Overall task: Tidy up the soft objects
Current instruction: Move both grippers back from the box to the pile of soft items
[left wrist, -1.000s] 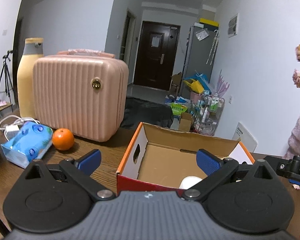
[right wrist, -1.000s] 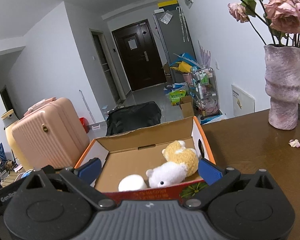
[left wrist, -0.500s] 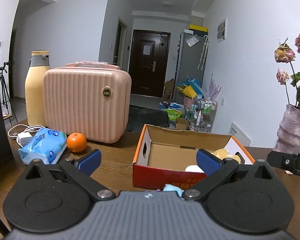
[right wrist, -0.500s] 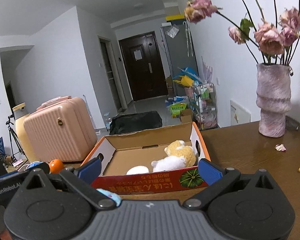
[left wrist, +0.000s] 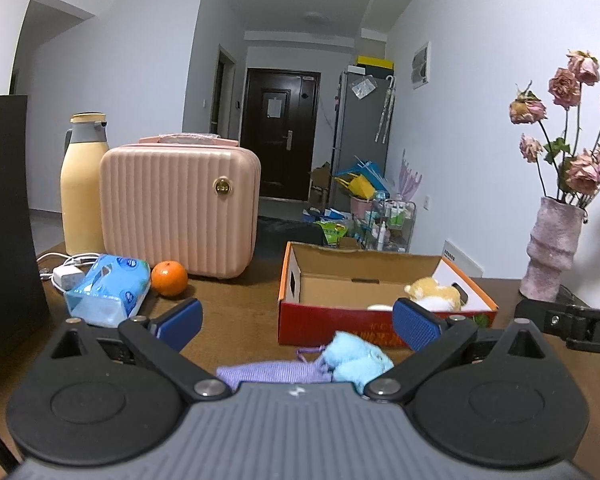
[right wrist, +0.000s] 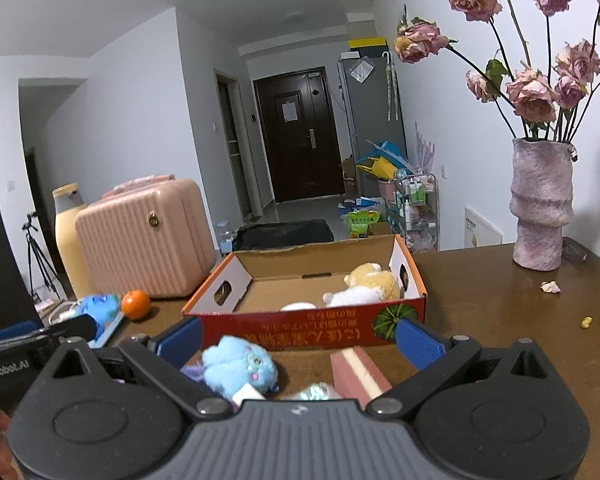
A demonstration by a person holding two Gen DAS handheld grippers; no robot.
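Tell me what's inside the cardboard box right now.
Inside the cardboard box, at its right end, lie a yellow plush and a white plush, touching. A smaller white item peeks over the front wall, which hides the near floor and what that item is.

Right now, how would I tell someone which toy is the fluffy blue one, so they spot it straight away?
Find the red and orange cardboard box on the brown table. Just in front of its red wall, outside it, lies the fluffy blue toy. Unlike the pink and cream block beside it, it is round, furry and light blue.
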